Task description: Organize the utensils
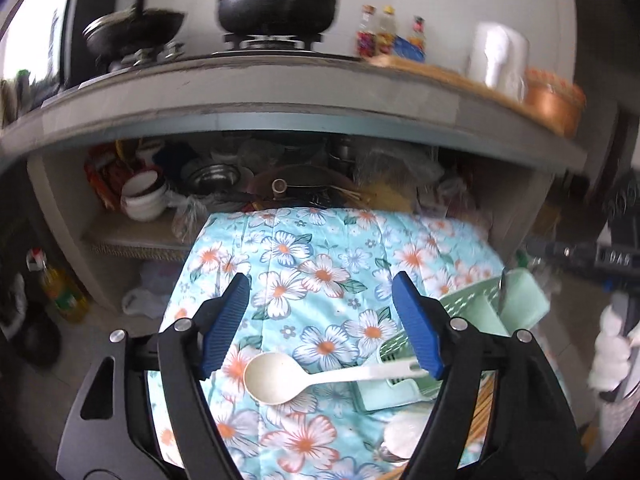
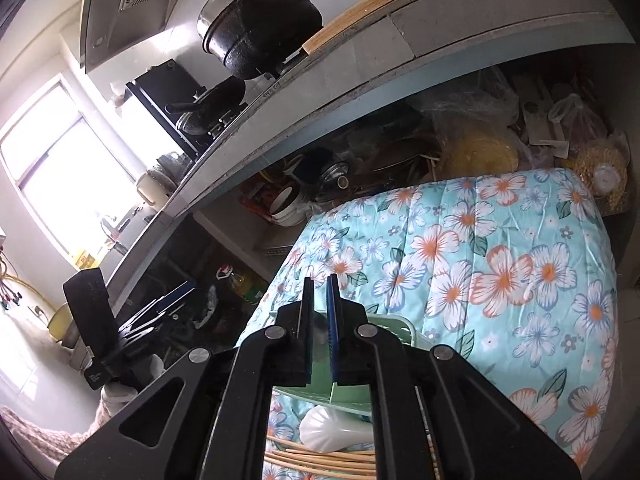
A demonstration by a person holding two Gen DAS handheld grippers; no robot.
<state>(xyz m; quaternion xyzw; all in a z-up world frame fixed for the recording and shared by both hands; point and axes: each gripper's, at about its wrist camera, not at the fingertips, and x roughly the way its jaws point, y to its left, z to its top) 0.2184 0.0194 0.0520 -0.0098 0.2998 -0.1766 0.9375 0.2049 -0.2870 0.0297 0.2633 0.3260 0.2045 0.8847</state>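
Left wrist view: the left tongs stand spread wide, nothing pinched between their blue pads. Below them a cream plastic spoon lies on the floral cloth, bowl toward 9 o'clock, its handle reaching toward 3 o'clock onto the rim of the green utensil basket. At 5 o'clock, bamboo chopsticks and another pale spoon lie just beside the basket. Behind the cloth, at 12 o'clock, runs the kitchen counter, carrying a black pot.

Right wrist view: the right tongs are nearly pressed together, a thin gap showing; whether they pinch anything I cannot tell. The green basket sits directly under them. At 6 o'clock lie a white spoon and chopsticks.
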